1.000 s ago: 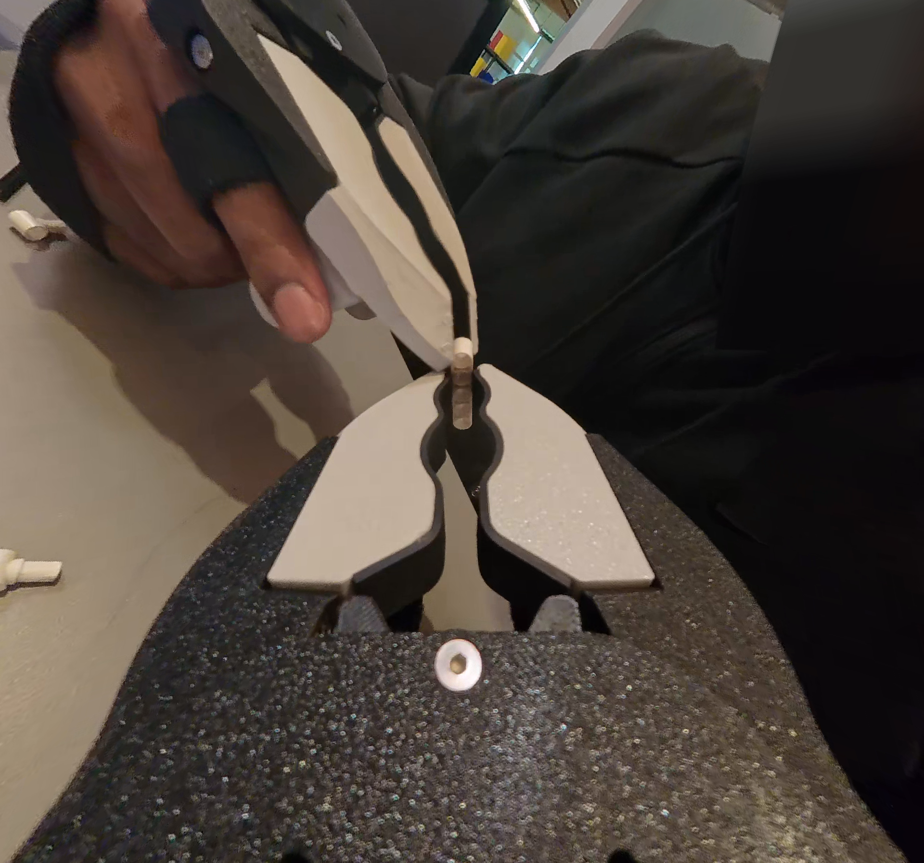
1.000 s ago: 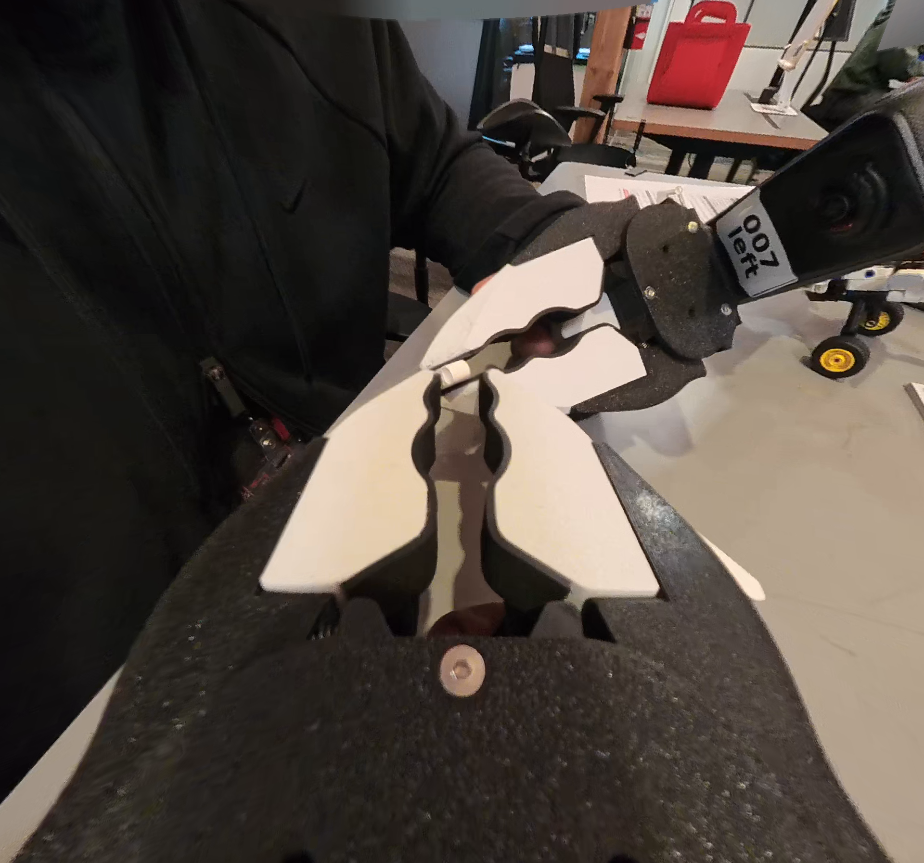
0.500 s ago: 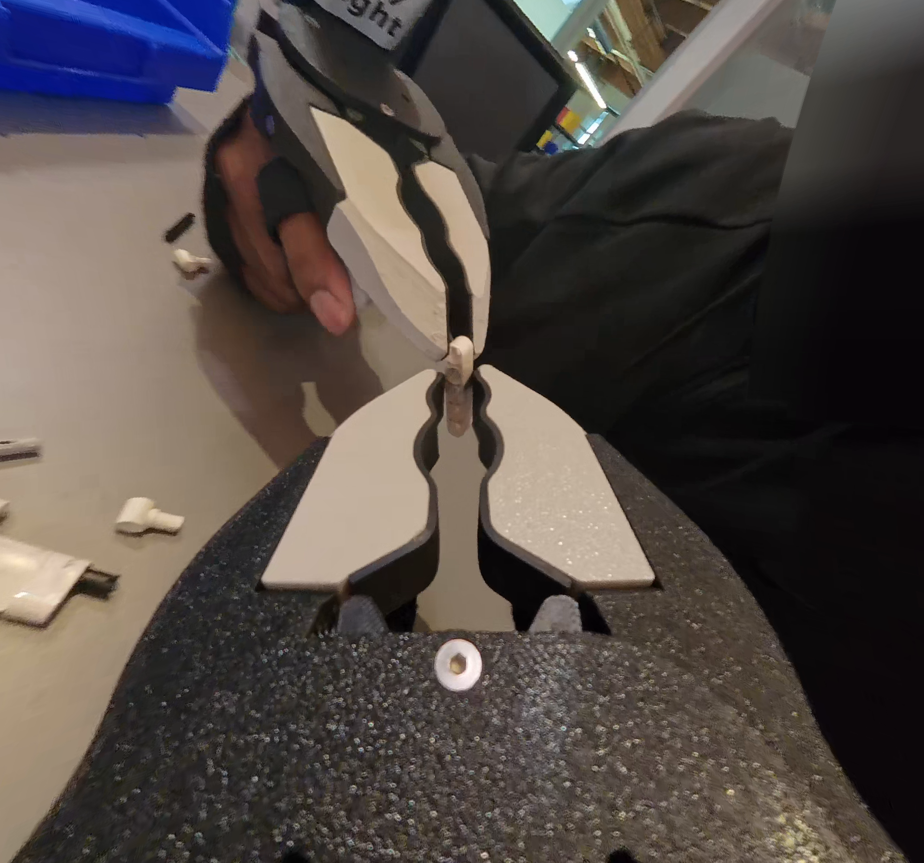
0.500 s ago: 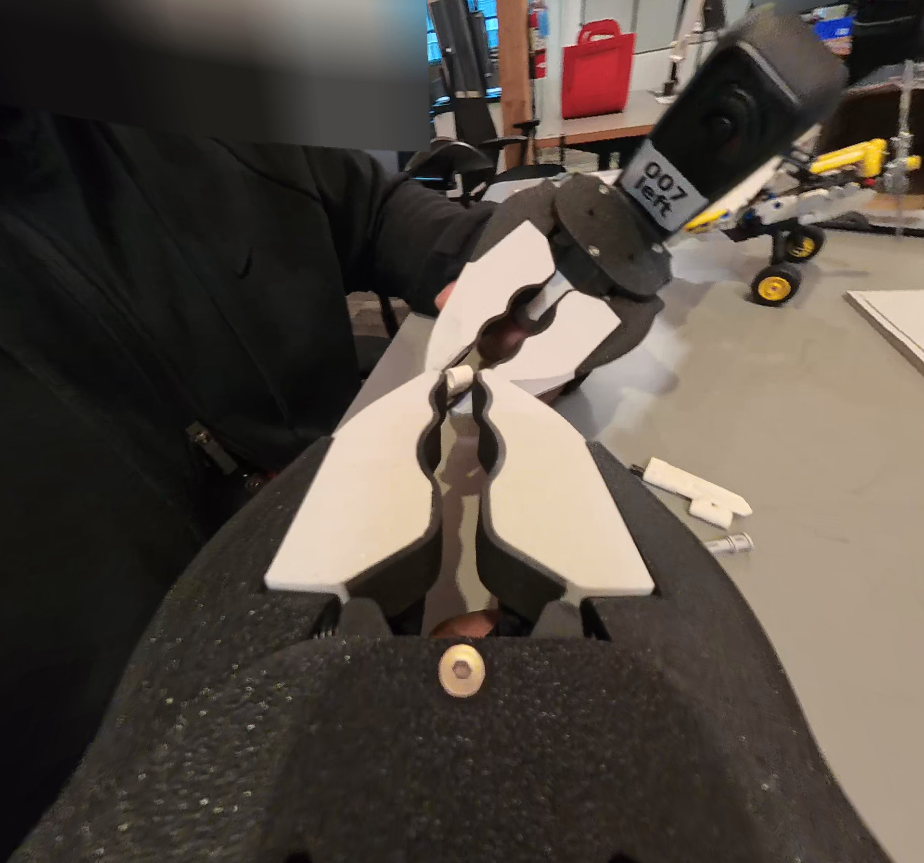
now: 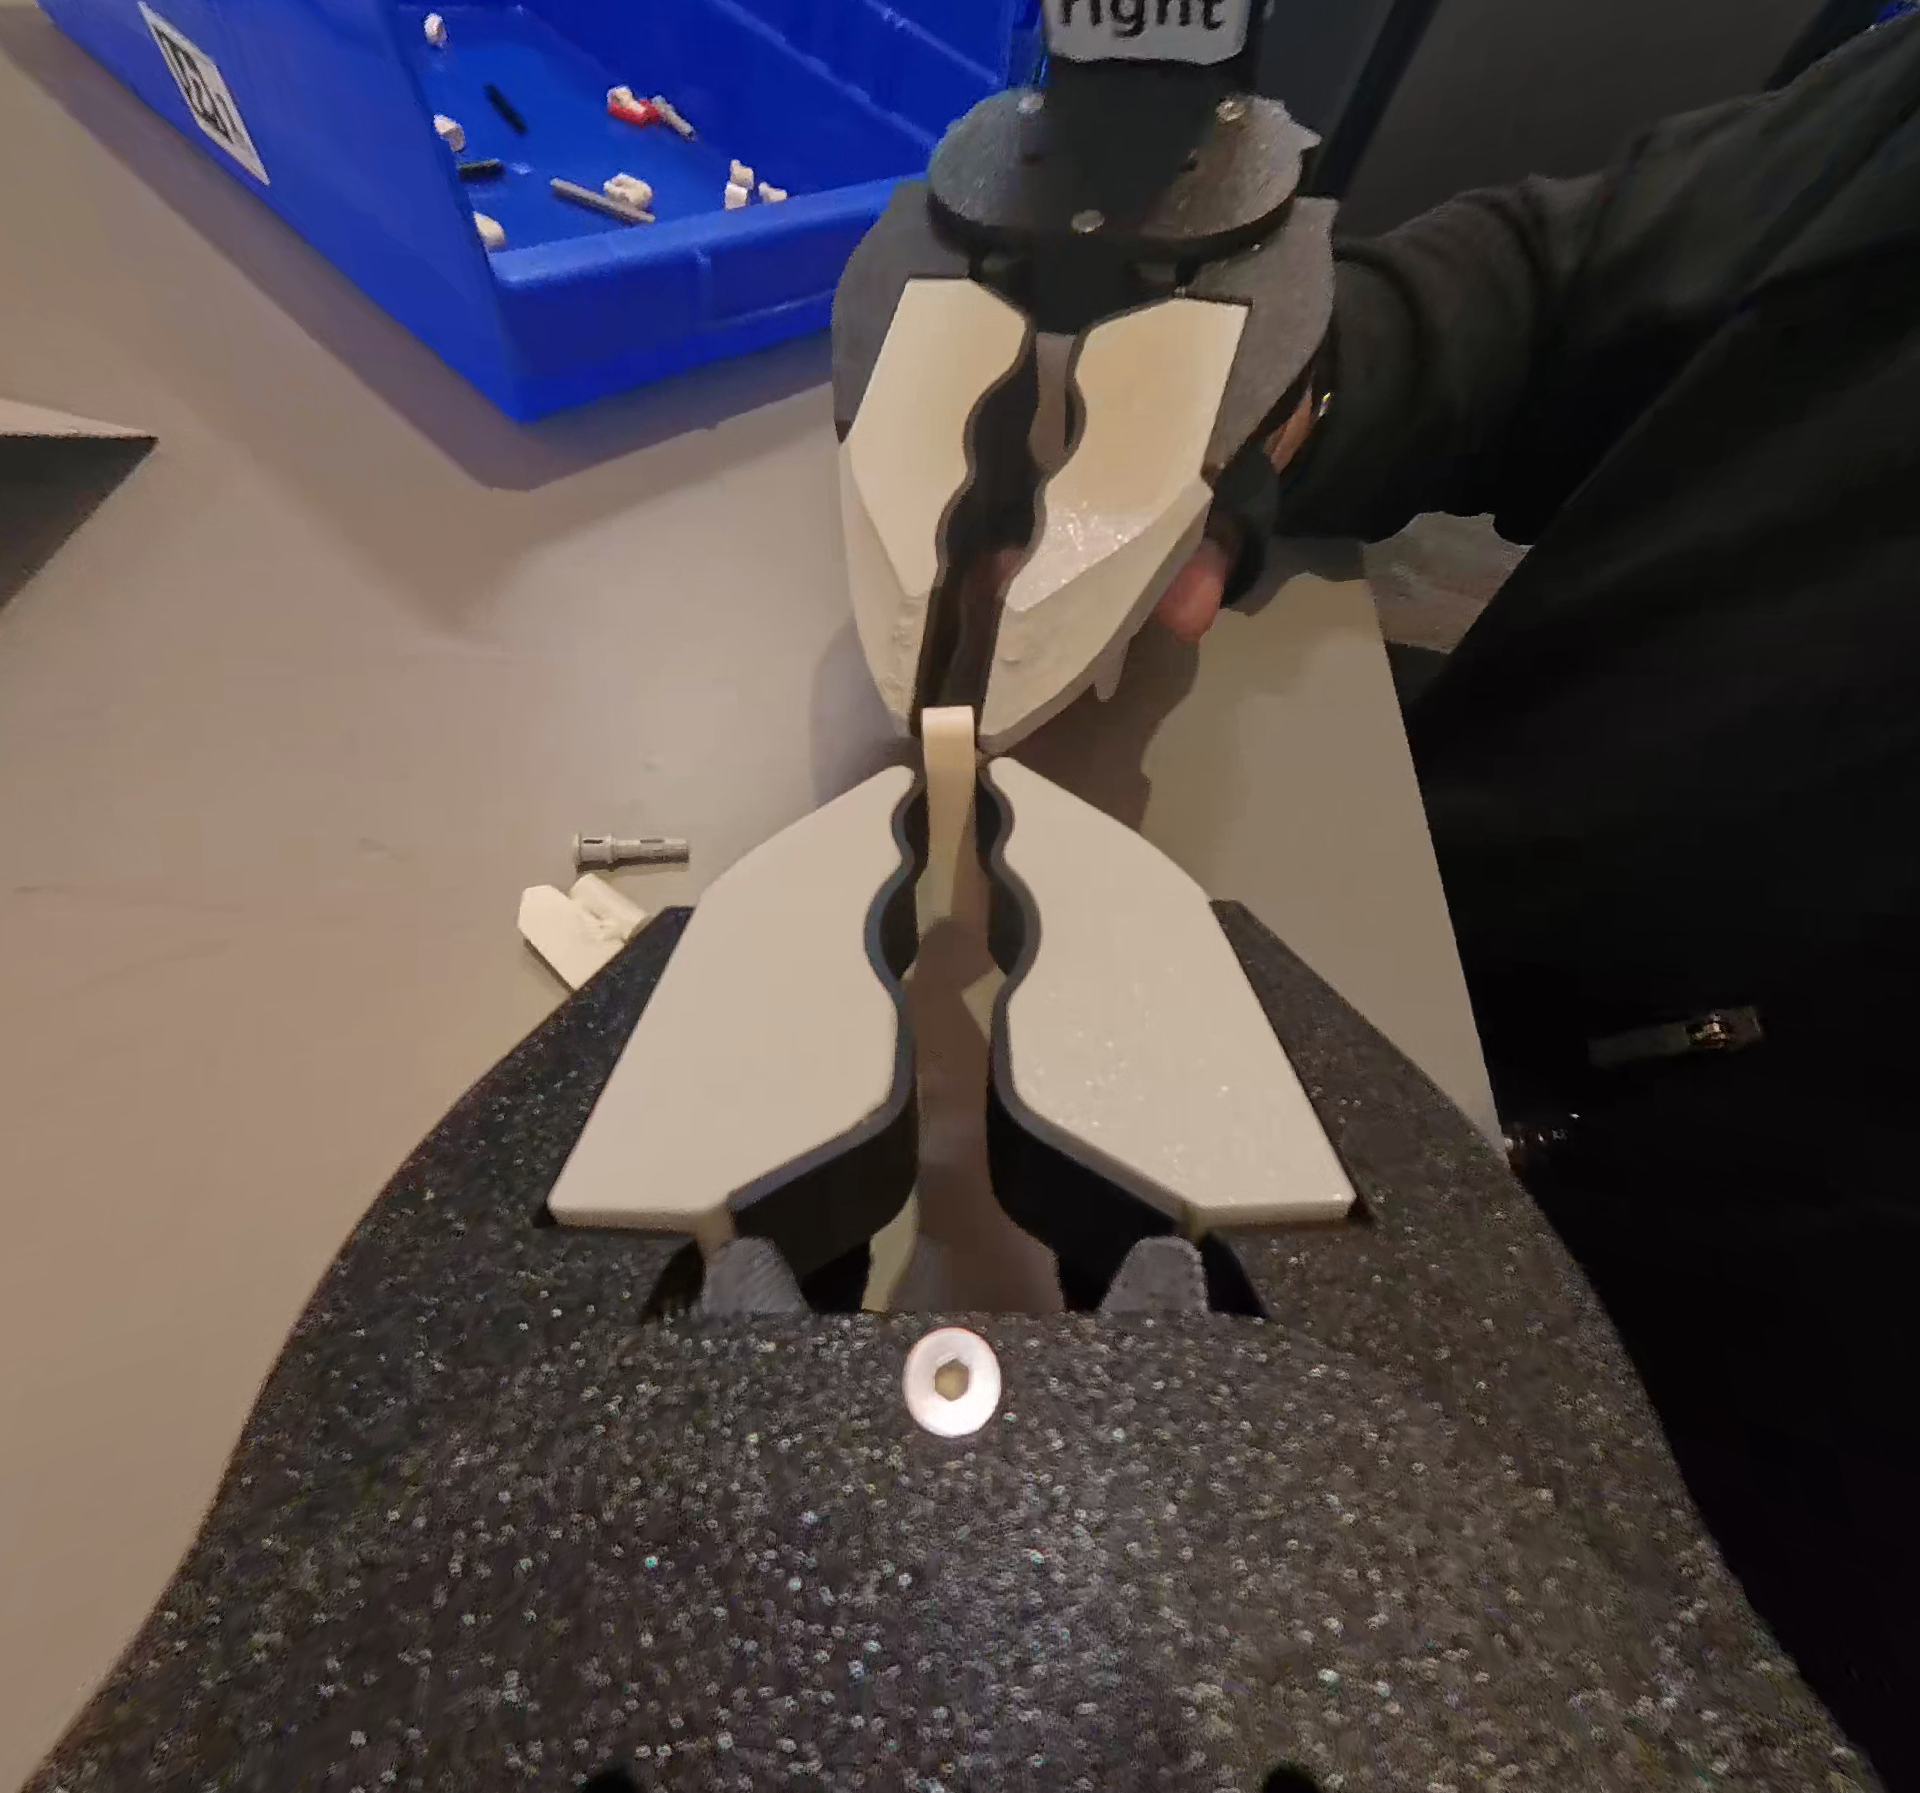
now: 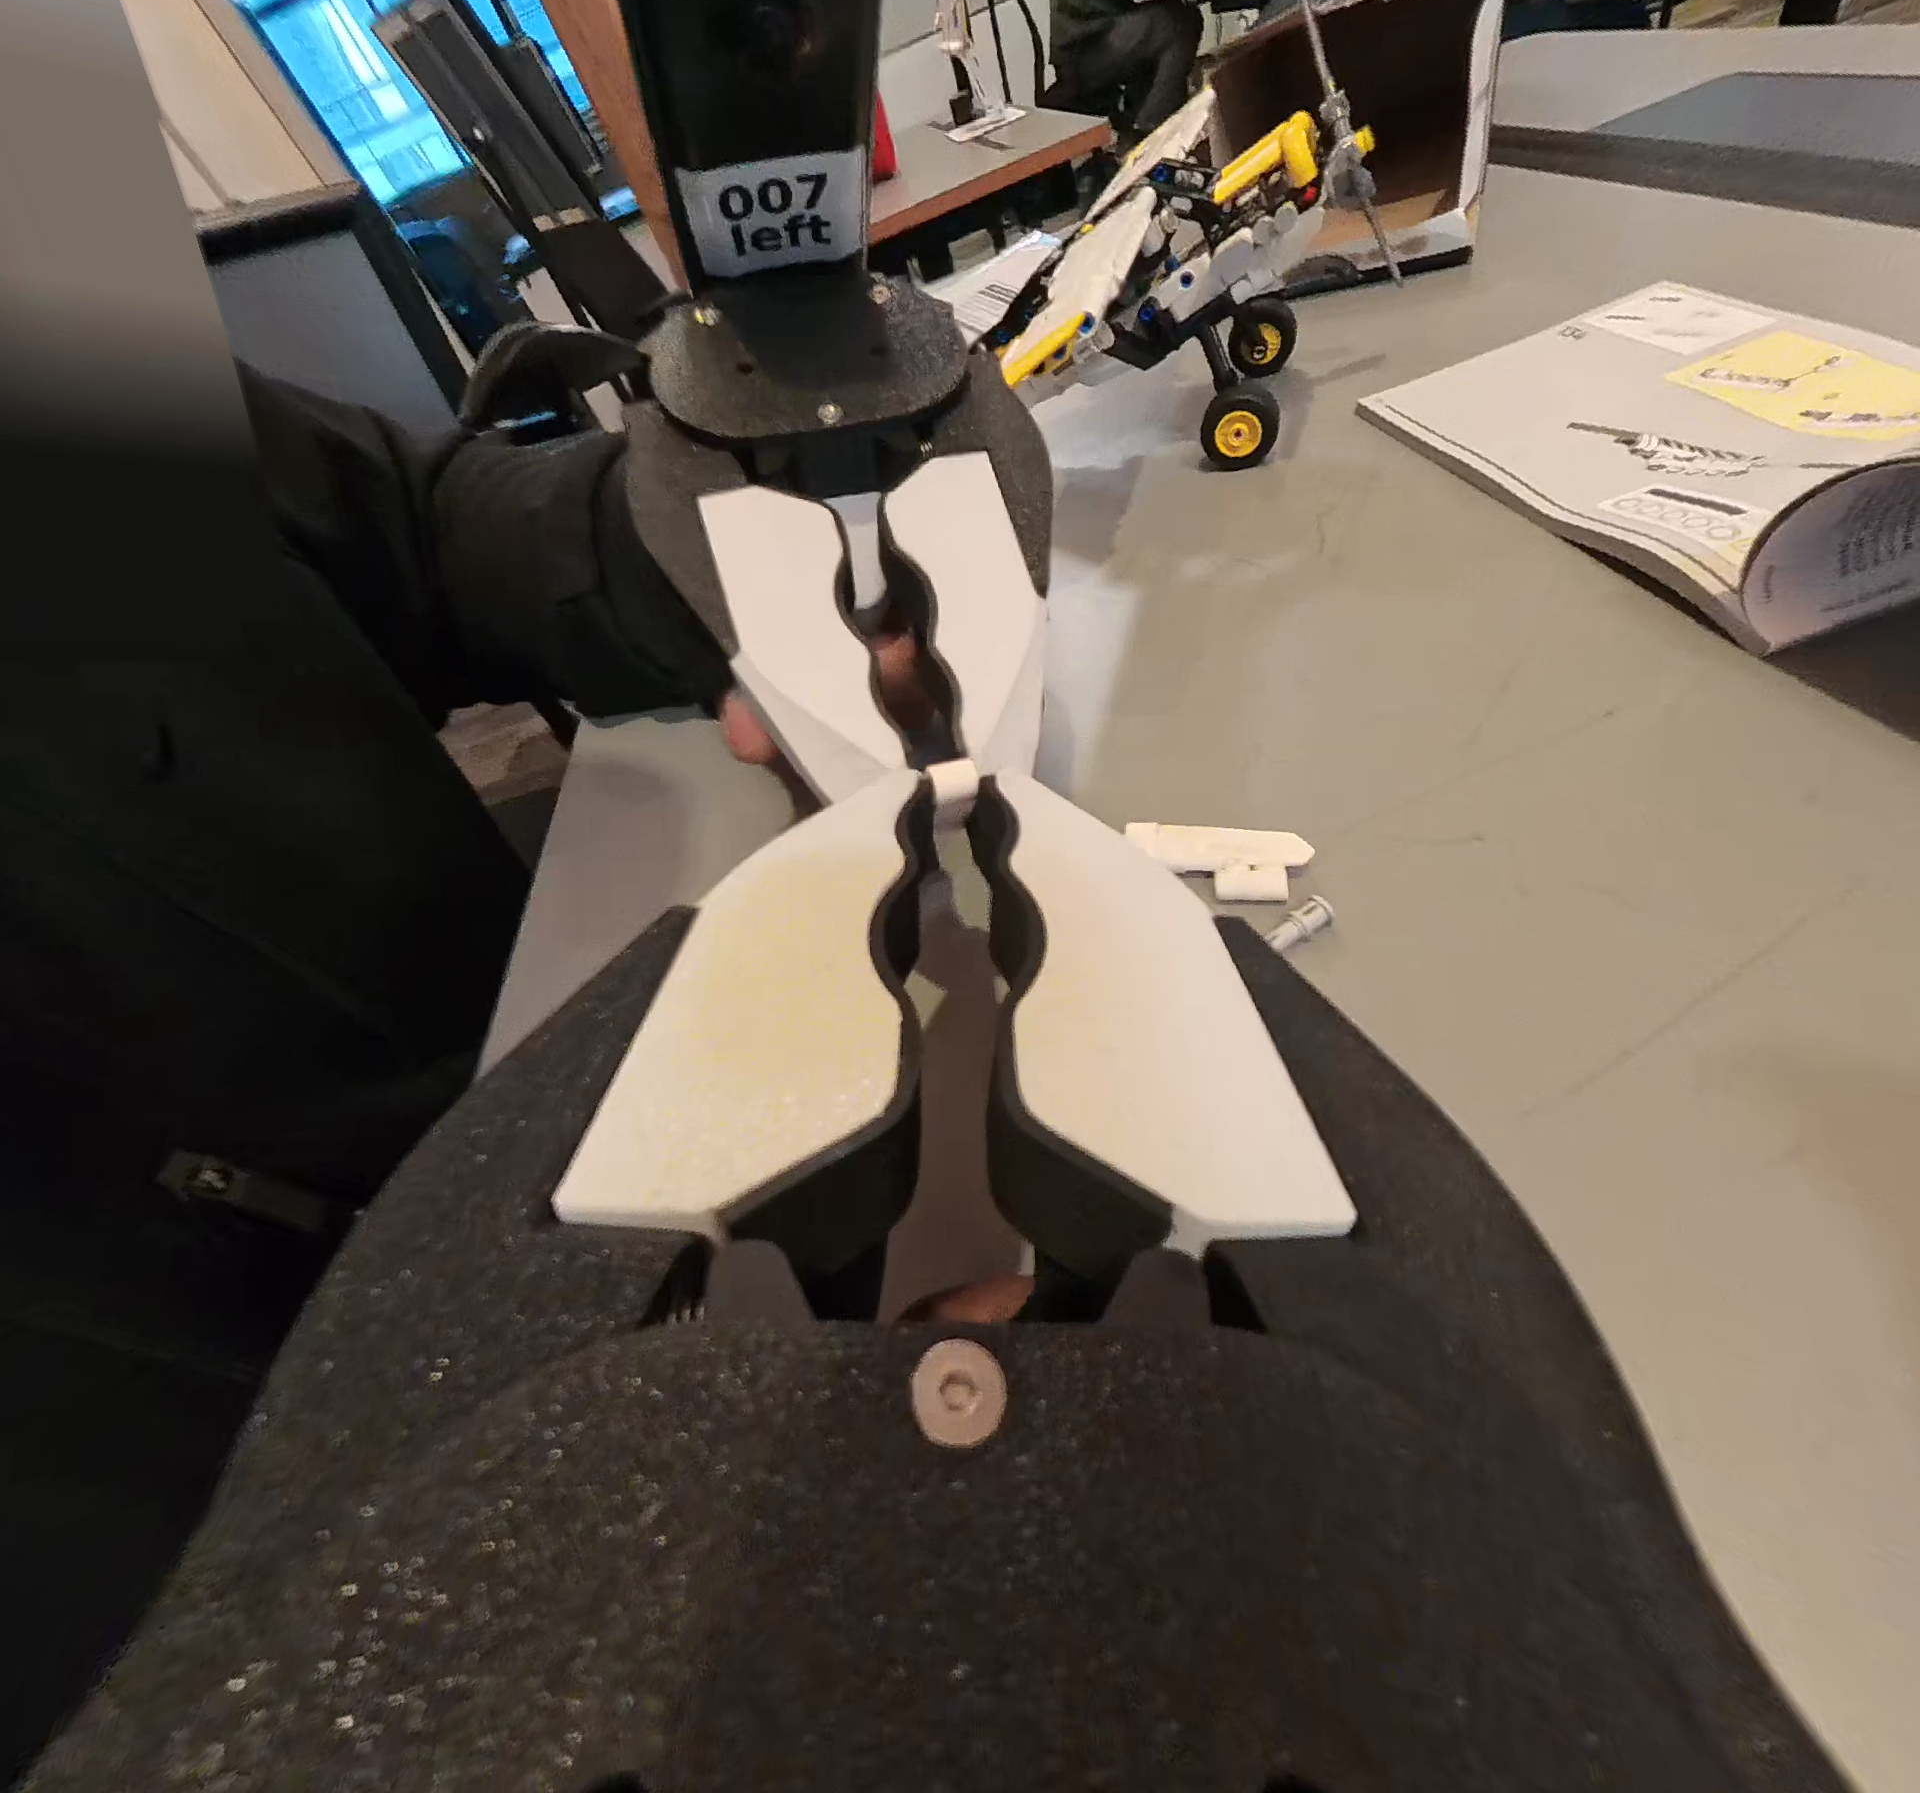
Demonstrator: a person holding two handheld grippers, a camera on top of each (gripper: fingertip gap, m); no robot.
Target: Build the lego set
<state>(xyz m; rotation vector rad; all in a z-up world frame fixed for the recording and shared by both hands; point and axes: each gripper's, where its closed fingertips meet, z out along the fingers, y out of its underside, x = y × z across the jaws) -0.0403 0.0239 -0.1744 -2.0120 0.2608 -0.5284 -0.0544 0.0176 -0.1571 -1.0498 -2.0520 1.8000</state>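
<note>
Left tool (image 5: 948, 787), right tool (image 6: 951, 793) pinch smooth cream plastic piece (image 5: 948, 808).

A big grey table (image 6: 1455, 756) fills the room's near part, and its top looks smooth and dull. Behind it stands a wooden post (image 6: 561, 29) next to a tall window (image 6: 312, 60) that glows bright blue. More tables (image 6: 987, 143) and a dark chair (image 6: 488, 112) stand farther back, and a dark wall (image 5: 1558, 8) rises on the other side.
</note>
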